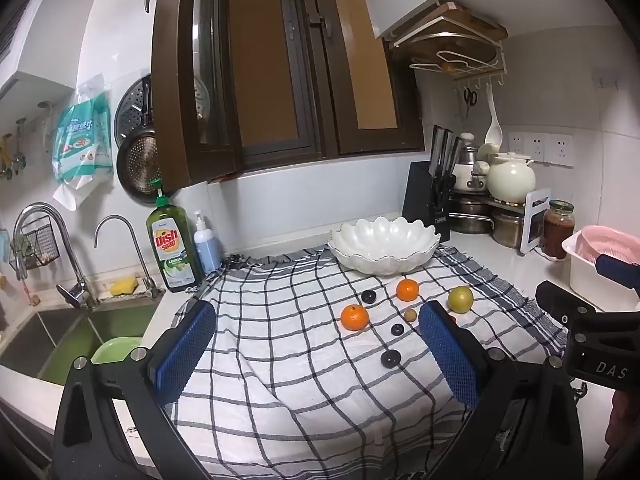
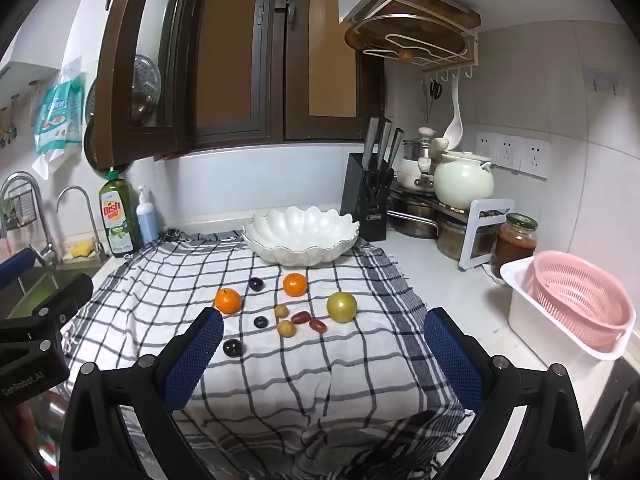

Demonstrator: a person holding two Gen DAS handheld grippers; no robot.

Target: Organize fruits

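Fruit loose on checked cloth (image 2: 280, 380); white bowl (image 2: 300, 236) at its far edge.
Left gripper (image 1: 316, 344) and right gripper (image 2: 324, 352) spread, empty; left's right finger (image 1: 448, 356) hides small fruits.

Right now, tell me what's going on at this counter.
A person holds two grippers over a checked cloth, sorting fruit. The left gripper and right gripper are both open and hold nothing. The fruit lies loose on the cloth: two oranges, a green fruit, dark plums and smaller pieces. The white bowl behind them looks empty, so nothing seems sorted yet.
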